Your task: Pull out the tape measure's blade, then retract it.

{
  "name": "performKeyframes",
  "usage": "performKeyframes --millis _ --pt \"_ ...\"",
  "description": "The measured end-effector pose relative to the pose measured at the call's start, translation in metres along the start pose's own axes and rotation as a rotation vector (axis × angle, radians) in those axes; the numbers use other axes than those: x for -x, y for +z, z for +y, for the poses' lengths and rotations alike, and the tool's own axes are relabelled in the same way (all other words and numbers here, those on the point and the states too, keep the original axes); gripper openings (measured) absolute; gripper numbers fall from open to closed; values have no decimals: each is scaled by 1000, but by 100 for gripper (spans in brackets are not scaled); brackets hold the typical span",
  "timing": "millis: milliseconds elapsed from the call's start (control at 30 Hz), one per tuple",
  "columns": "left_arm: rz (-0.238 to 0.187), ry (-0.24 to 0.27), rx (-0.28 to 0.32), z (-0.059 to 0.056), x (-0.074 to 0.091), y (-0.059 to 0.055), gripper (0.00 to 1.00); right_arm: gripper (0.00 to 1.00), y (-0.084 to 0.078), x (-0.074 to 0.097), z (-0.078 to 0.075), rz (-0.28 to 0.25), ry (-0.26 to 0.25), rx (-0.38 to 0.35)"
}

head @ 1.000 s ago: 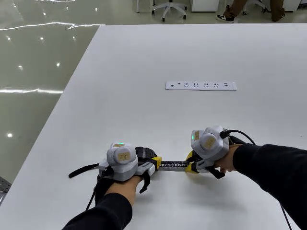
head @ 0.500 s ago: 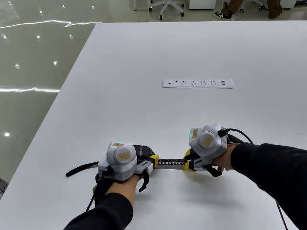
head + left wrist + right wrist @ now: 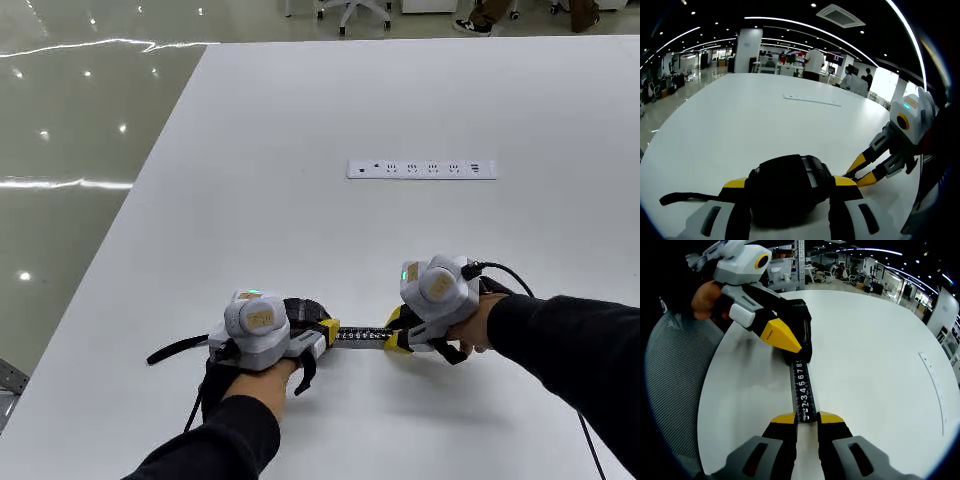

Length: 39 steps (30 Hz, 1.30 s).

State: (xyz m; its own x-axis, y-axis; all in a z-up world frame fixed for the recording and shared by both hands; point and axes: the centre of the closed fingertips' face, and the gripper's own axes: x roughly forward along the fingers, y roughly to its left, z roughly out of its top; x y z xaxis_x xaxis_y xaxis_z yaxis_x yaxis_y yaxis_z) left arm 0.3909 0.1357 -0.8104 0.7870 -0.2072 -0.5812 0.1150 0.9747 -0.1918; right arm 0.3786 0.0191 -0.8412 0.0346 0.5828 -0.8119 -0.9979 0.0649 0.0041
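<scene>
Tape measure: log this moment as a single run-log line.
left gripper: shut on case | right gripper: shut on blade | blade: short length out, above table

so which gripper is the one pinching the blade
The right gripper: its jaws are shut on the blade at its free end. The left gripper instead clamps the black case.

Black tape measure, yellow-tipped fingers

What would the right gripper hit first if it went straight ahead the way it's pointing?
Probably the black tape measure case, at the end of the numbered blade the right gripper pinches, clamped by the left gripper.
</scene>
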Motion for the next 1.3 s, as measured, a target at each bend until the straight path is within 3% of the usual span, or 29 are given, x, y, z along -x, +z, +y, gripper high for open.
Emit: performKeyframes --millis 1300 --pt "6 -39 15 0 1 0 59 10 45 -33 10 -74 26 14"
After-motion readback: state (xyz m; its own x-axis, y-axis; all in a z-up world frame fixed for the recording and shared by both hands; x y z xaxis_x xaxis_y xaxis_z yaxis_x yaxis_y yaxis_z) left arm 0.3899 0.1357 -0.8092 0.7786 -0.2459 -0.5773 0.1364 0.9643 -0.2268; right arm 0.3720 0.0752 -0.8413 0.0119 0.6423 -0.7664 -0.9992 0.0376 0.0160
